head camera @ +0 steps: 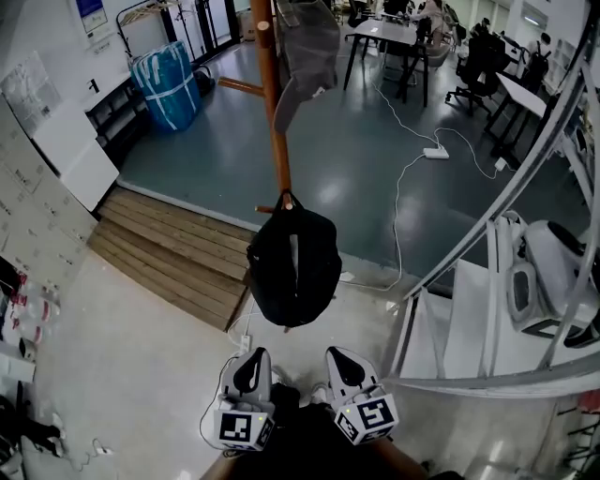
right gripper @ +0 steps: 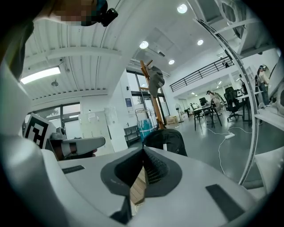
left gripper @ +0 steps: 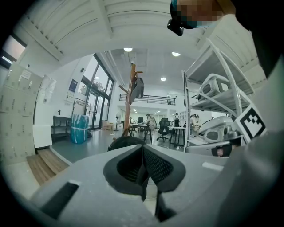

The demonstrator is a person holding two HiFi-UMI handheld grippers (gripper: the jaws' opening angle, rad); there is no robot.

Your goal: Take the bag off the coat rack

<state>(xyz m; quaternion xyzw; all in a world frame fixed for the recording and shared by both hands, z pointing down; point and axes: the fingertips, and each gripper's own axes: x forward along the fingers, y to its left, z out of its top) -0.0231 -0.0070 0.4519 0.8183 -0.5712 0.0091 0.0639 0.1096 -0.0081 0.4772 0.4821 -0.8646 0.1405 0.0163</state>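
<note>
Grey-blue workshop floor is noted, with wooden decking (head camera: 178,248) at 9 o'clock of the coat rack (head camera: 274,122) and desks far off at 1 o'clock.

Position: the bag (head camera: 293,267), black and rounded, is seen hanging from a low peg (head camera: 267,208) of the rack by its top loop (head camera: 287,200). It lies at 12 o'clock of both grippers, near but not touched. A grey garment (head camera: 307,47) hangs higher on the pole.

Tools: the left gripper (head camera: 251,361) and the right gripper (head camera: 345,356) are held side by side at 6 o'clock of the head view. Both pairs of jaws are closed pad to pad, with nothing between them.

Handling (judged): soft fabric, sagging and full in shape, so moderate weight is expected. It should deform rather than slip, and is not fragile. The loop at the bag's 12 o'clock is judged the best hold, lifted up and off the peg; the body could be steadied at 6 o'clock.

Writing: none is legible on the bag. Only square markers are seen on the gripper cubes. Wall notices (head camera: 91,11) at 10 o'clock are too small to be read.
</note>
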